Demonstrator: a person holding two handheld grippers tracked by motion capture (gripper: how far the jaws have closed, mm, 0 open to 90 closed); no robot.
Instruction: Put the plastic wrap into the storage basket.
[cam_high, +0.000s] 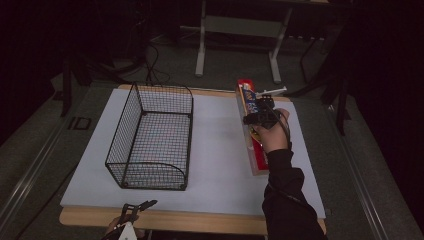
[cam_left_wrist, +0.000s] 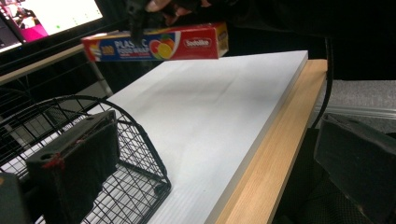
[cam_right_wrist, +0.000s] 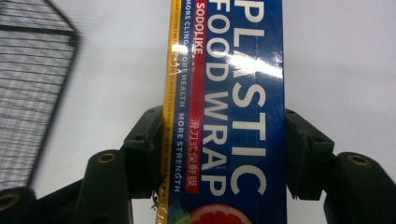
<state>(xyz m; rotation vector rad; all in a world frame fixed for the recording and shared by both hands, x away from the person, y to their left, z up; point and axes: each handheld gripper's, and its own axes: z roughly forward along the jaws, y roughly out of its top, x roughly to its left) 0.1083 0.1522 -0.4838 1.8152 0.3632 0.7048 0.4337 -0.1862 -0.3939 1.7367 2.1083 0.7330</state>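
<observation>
Right hand-held gripper clamps the plastic wrap box crosswise between its jaws, above the table.

My right tool reaches out over the right part of the desk, its two black jaws closed against the long sides of what it holds; in the right gripper view the jaws press in from either side. My right hand grips the tool from behind, the dark sleeve running back to the near edge. My left tool hangs low at the desk's near edge, jaws apart.
</observation>
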